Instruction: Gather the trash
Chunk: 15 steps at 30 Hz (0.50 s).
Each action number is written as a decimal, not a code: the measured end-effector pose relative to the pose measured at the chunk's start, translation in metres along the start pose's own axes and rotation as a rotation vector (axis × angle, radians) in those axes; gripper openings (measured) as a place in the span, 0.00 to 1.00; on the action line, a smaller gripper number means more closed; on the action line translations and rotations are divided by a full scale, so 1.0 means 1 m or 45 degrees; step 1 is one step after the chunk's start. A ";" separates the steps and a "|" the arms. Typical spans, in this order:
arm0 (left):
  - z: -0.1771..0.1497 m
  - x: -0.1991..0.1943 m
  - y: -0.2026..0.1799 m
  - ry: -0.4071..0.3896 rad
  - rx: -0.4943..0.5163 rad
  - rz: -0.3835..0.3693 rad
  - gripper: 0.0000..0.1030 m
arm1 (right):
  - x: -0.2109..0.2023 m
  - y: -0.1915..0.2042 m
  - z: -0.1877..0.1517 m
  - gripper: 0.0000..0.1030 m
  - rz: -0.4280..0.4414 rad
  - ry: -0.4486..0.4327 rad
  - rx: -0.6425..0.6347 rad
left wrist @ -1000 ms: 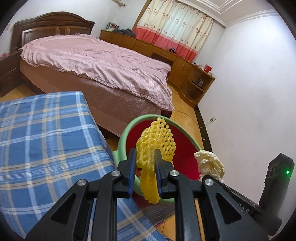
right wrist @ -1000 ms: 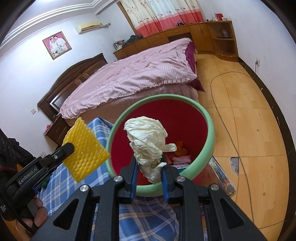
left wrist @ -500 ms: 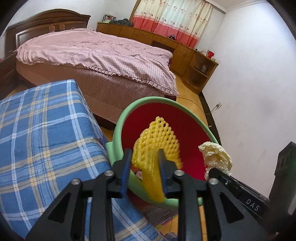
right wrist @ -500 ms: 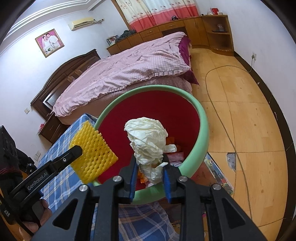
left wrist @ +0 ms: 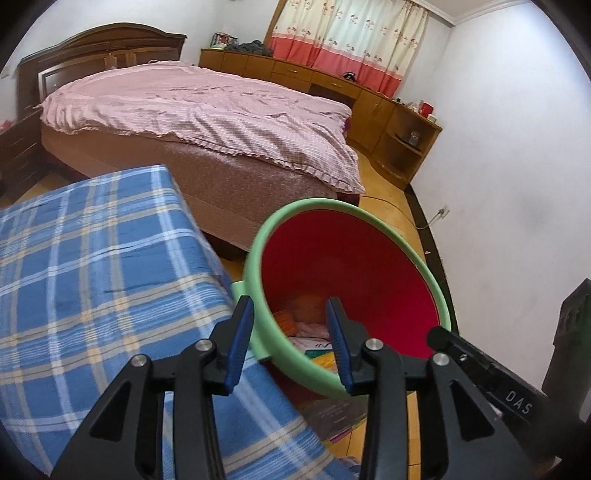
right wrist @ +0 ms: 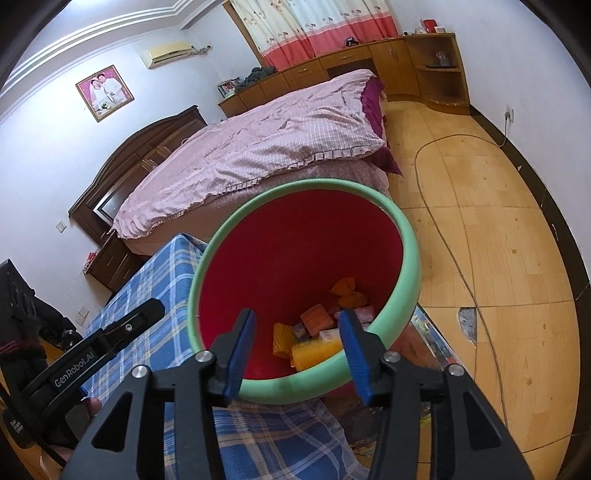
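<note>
The trash lies in the bottom of a bin with a green rim and a red inside, which stands on the wooden floor just beside the near right edge of a surface covered in blue plaid cloth. In the right wrist view the heap shows a yellow foam net, an orange block, a crumpled orange wrapper and a yellow packet, all resting low against the near wall of the bin; no other piece can be told apart. The left gripper hangs over the near left rim of the bin, its jaws parting with nothing between the blue pads. The right gripper hangs over the near rim as well, its jaws also spreading and empty, the trash seen far below through the gap. Each gripper shows at the edge of the other's view, the left one with a person's fingers wrapped under it. Beyond the bin, on the far side, a bed with a pink checked cover fills the middle of the room, with a dark wooden headboard on the far left and wooden cabinets under a red and white curtain along the far wall. A cable runs across the floor to a wall socket on the right.
</note>
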<state>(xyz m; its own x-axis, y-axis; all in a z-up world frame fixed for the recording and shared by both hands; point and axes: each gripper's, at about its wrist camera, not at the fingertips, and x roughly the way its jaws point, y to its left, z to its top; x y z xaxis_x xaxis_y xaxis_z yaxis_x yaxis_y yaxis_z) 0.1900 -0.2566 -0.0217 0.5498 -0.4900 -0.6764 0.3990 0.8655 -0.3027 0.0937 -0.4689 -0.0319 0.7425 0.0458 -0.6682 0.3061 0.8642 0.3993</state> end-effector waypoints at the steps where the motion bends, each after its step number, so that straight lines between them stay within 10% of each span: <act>1: 0.000 -0.004 0.002 -0.001 -0.004 0.010 0.39 | -0.003 0.003 0.000 0.51 0.005 -0.005 -0.004; 15: -0.010 -0.090 0.044 -0.091 -0.039 0.209 0.45 | -0.046 0.064 -0.017 0.65 0.117 -0.071 -0.112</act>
<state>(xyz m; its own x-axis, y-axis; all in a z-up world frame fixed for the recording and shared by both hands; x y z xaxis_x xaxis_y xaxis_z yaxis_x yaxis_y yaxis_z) 0.1508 -0.1737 0.0188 0.6571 -0.3472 -0.6691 0.2778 0.9367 -0.2132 0.0687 -0.4071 0.0134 0.7980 0.1010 -0.5942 0.1835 0.8983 0.3991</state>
